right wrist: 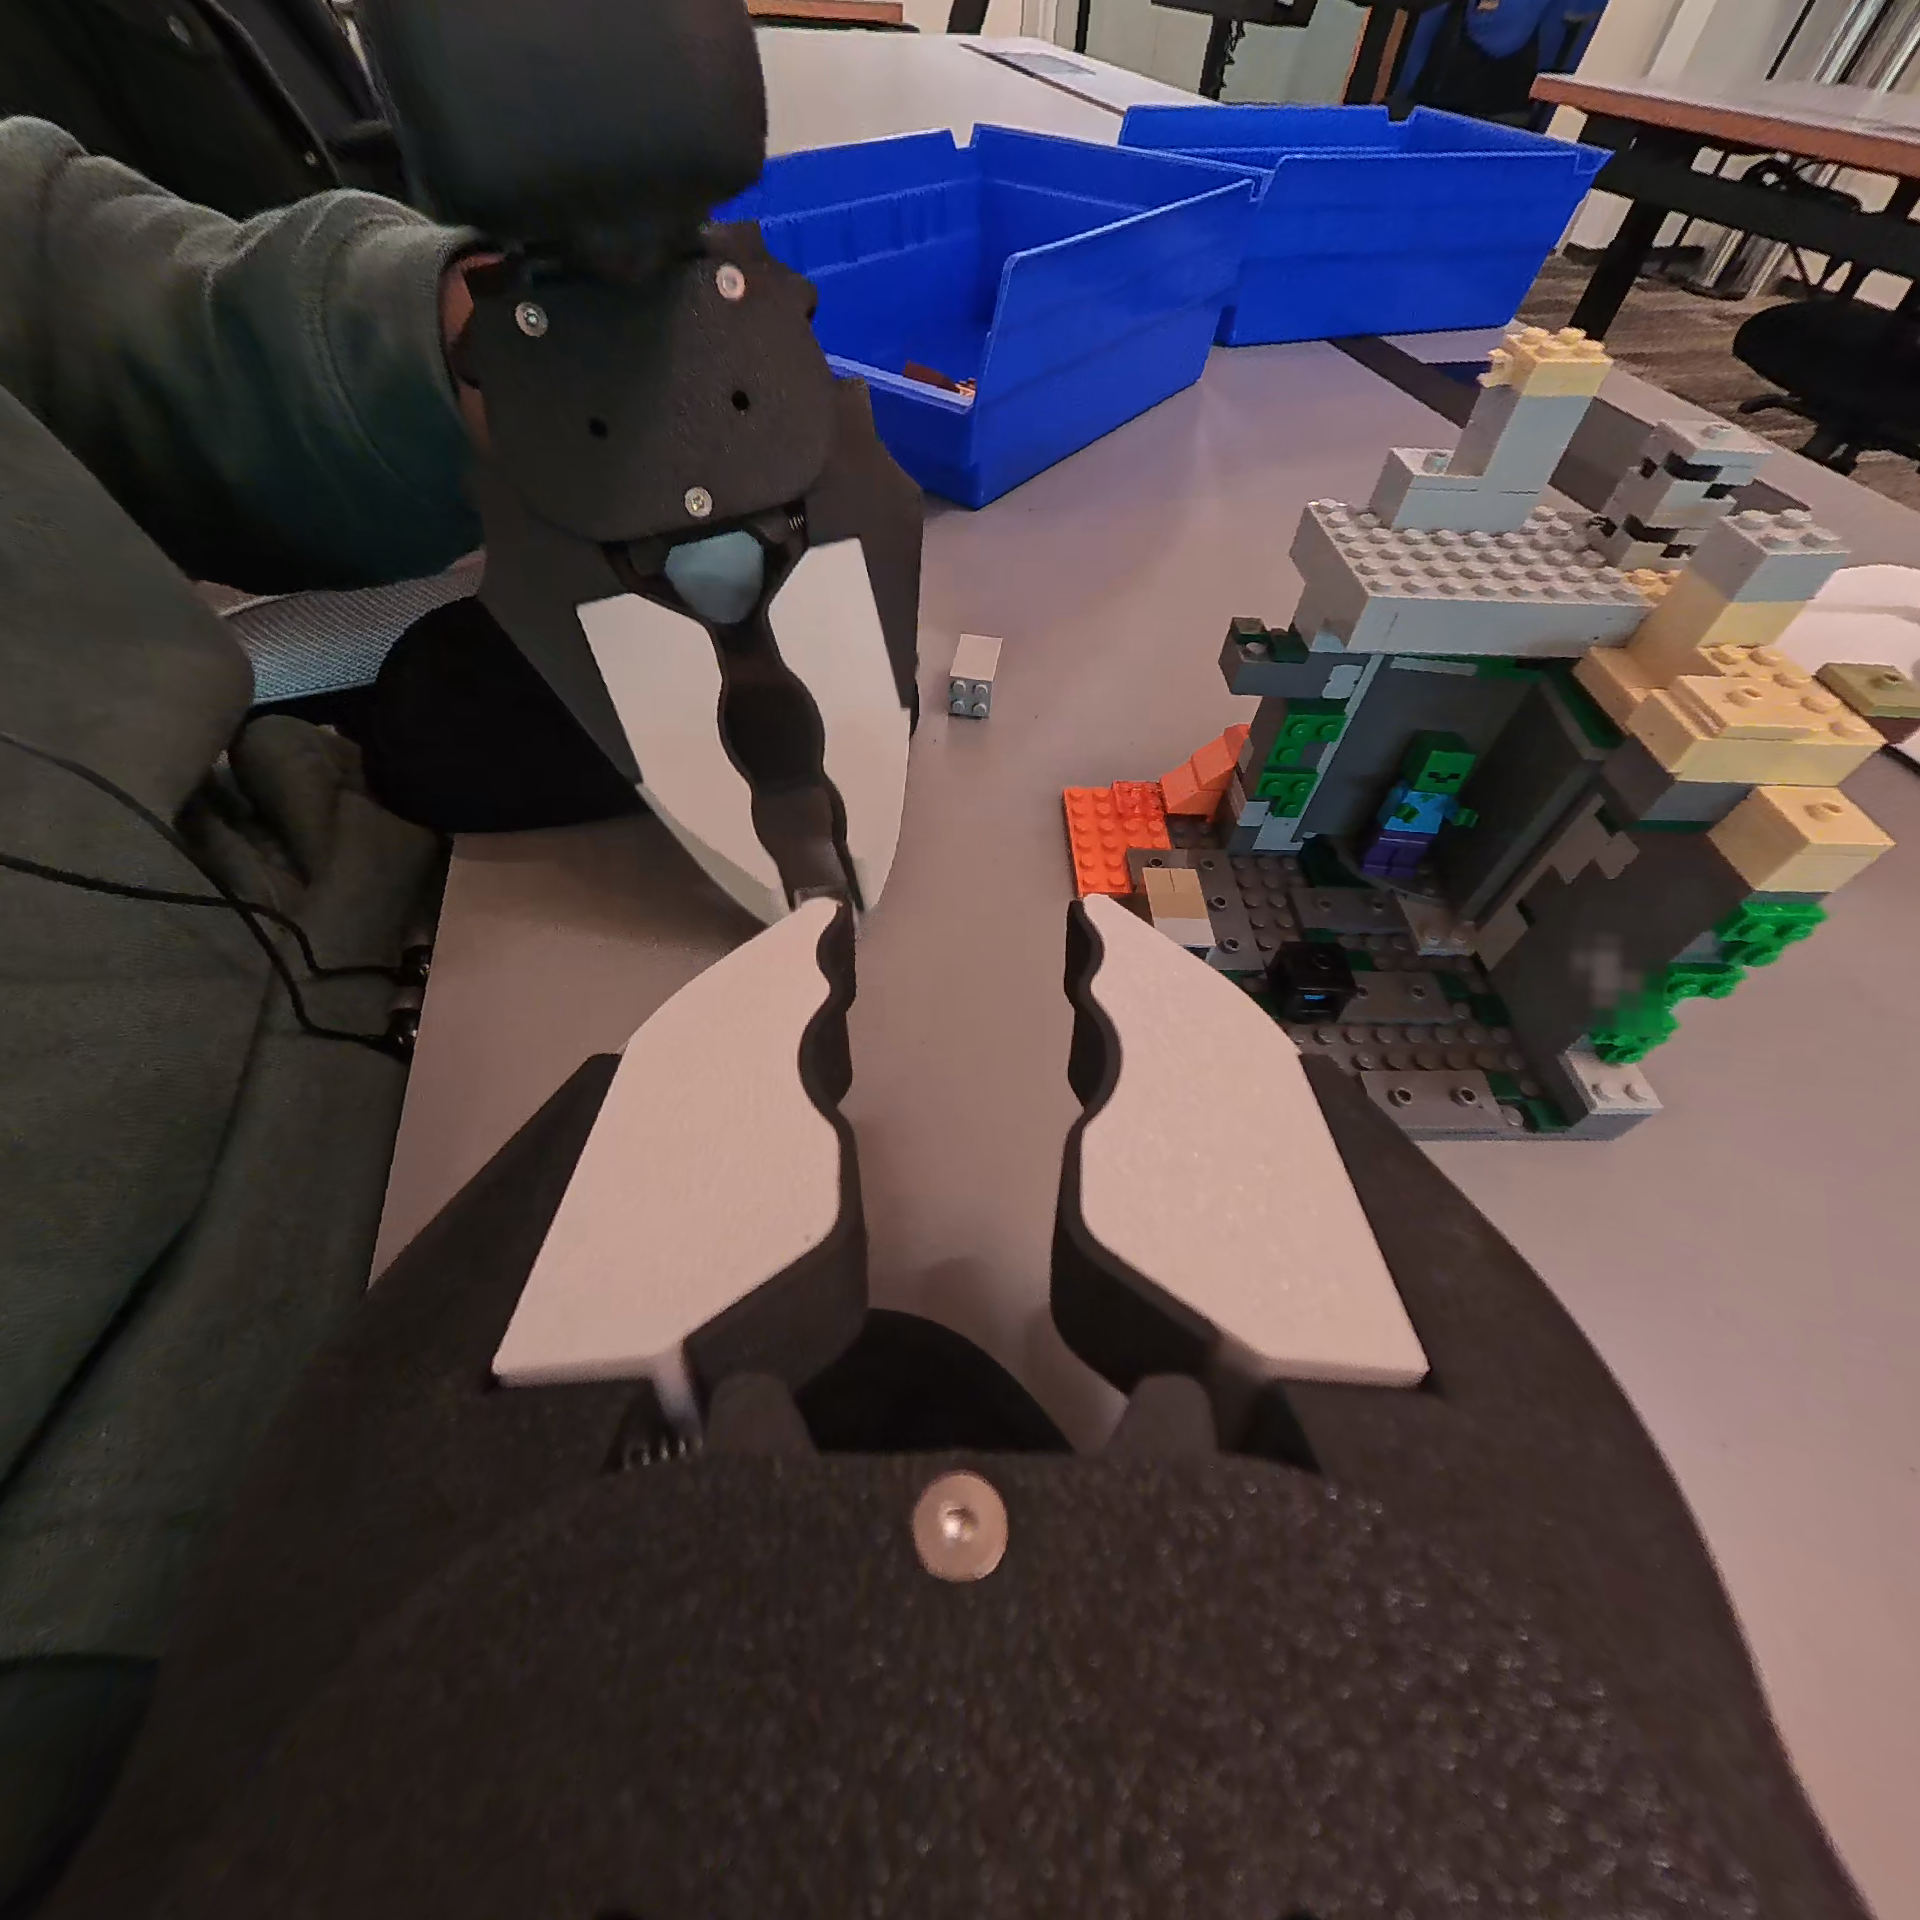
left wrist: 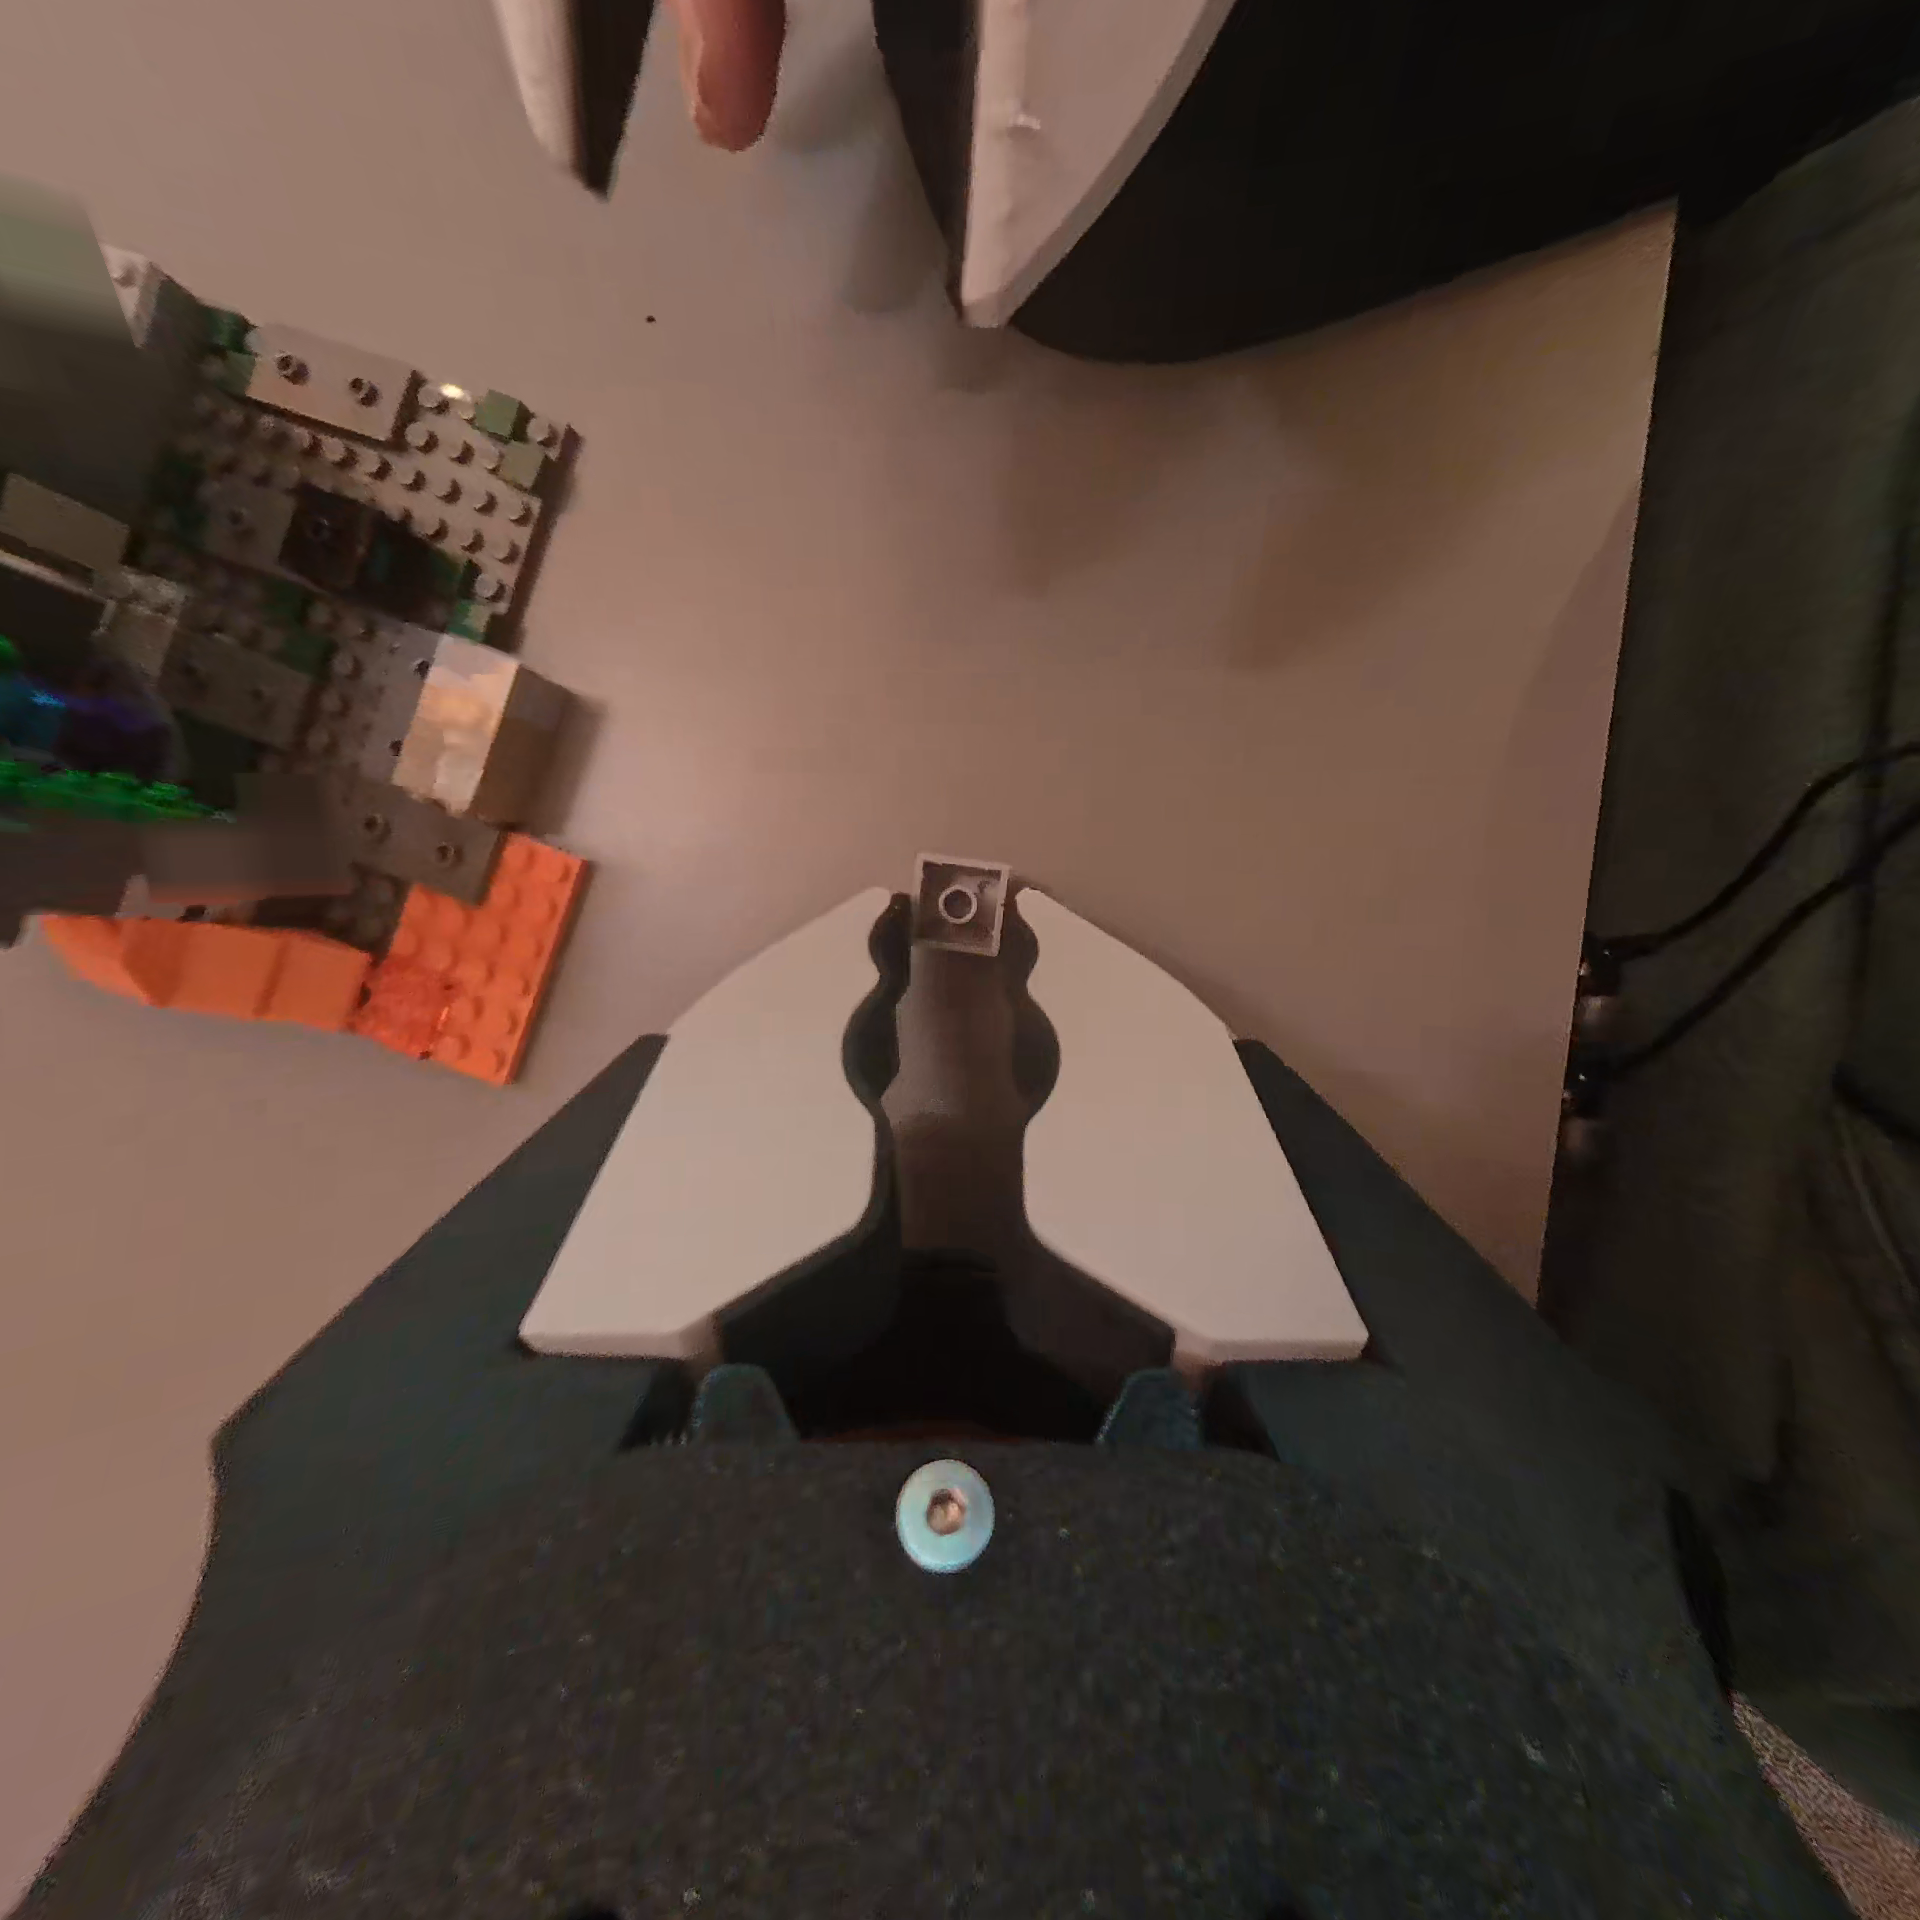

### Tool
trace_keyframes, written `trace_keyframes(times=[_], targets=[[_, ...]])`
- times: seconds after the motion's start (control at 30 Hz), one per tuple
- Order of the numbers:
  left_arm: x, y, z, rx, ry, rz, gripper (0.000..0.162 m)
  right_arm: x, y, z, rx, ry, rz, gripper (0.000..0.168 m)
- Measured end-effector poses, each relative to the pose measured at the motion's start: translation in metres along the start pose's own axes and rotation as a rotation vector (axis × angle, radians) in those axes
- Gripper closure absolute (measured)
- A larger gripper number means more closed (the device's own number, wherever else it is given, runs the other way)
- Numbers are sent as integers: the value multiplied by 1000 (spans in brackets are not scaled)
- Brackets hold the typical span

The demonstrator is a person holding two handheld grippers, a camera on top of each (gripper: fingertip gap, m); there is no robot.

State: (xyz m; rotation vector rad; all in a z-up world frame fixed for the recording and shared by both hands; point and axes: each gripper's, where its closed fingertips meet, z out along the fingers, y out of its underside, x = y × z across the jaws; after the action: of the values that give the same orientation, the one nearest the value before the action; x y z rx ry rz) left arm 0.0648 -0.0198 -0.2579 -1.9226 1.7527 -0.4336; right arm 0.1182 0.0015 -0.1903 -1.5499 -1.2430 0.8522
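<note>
Left gripper (left wrist: pixel 961 902) round one grey brick (left wrist: pixel 961 906)

An office or lab workroom. Long grey tables (right wrist: pixel 1714 1351) stand in rows over patterned carpet (right wrist: pixel 1621 301), with black office chairs (right wrist: pixel 1829 364) beyond. Blue plastic parts bins (right wrist: pixel 1091 301) sit on the near table.

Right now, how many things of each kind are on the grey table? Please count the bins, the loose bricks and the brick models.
Blue bins: 2
Loose grey bricks: 2, one on the table, one held in the left gripper
Brick models: 1
Total: 5
</note>
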Motion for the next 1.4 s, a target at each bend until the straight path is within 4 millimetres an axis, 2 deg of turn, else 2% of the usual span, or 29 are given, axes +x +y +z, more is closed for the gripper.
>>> trace_keyframes(times=[0.1, 0.2, 0.3, 0.4, 0.47, 0.53, 0.6, 0.67, 0.73, 0.8, 0.9, 0.97, 1.07, 1.13, 1.27, 1.4], targets=[[-15, 5, -32, 47, -76, -56, 145, 0, 0, -1, 4, 0, 2, 130], [-47, 28, -89, 56, -255, -131, 145, 0, 0, 0, 0, -1, 5, 130], [-87, 76, -150, -8, -471, -226, 145, 0, 2, 2, -16, -5, 4, 130], [-117, 135, -197, -93, -626, -347, 145, -1, 2, 2, -17, 1, -8, 130], [-129, 171, -213, -133, -662, -443, 145, 0, 2, 2, -17, 3, -7, 130], [-138, 200, -221, -168, -695, -513, 144, 0, 2, 2, -19, 4, -5, 130], [-141, 218, -220, -192, -698, -570, 128, 0, 2, 2, -20, 8, -6, 130], [-143, 222, -218, -190, -720, -579, 119, 1, 3, 2, -23, 10, -4, 130], [-143, 209, -214, -149, -731, -537, 119, 1, 4, 3, -28, 10, -1, 130], [-136, 182, -204, -87, -693, -454, 126, 1, 4, 3, -34, 8, 2, 130], [-108, 131, -172, 17, -514, -289, 138, 1, 5, 4, -40, 5, 5, 130], [-92, 113, -144, 12, -387, -246, 138, 1, 5, 4, -42, 5, 6, 130], [-88, 104, -106, -33, -286, -196, 133, 1, 5, 4, -39, 7, 4, 130], [-90, 98, -89, -44, -235, -166, 133, 1, 4, 3, -33, 10, 5, 130], [-91, 91, -66, -63, -93, -137, 133, 2, 4, 3, -27, 10, 8, 130], [-83, 88, -48, -90, 40, -100, 132, 2, 5, 3, -35, 7, 9, 130]])
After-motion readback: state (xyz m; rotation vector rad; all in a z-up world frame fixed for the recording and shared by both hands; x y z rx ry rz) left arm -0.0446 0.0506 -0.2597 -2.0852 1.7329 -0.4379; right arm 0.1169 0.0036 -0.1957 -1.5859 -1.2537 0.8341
